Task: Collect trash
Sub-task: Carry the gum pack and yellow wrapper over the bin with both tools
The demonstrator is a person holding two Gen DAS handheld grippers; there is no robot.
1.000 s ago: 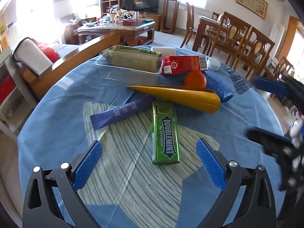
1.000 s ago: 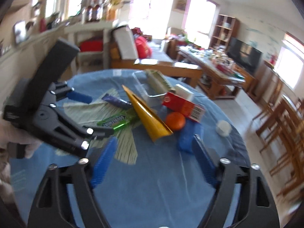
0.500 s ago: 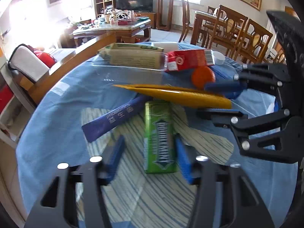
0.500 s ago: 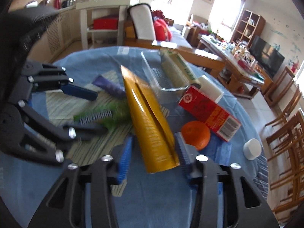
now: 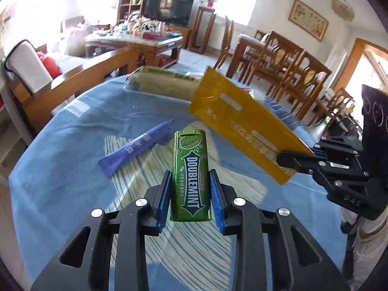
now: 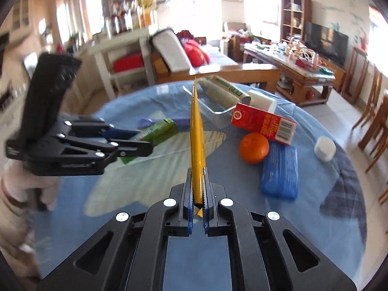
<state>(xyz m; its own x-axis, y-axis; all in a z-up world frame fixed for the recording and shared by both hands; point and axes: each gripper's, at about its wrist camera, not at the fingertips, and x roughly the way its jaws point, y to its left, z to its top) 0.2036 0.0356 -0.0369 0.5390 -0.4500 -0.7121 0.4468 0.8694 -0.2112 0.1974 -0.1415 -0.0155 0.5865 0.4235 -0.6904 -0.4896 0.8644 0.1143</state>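
Right now the green gum pack (image 5: 190, 177) sits lengthwise between the blue pads of the left gripper (image 5: 190, 194), which are closing in on its long sides and pressing it; its far end points away from the camera and it hangs tilted above the round table (image 5: 60, 169). That gripper slants downward toward the table. Just beyond the gum pack, on the striped cloth, lies a blue wrapper (image 5: 135, 149), apart from the pads.

To the right of the gum pack, the right gripper (image 6: 198, 194) is clenched on the near edge of a flat yellow packet (image 6: 197, 133), which stands edge-on in its own view and is raised off the table, slanting up and away. This gripper also angles downward.

Right of the yellow packet on the table lie an orange (image 6: 254, 148), touching a red carton (image 6: 264, 123) behind it and a blue pack (image 6: 280, 172) beside it. A white cap (image 6: 325, 149) sits further right, and a clear tray (image 6: 213, 101) holding a wrapped roll lies behind the yellow packet.
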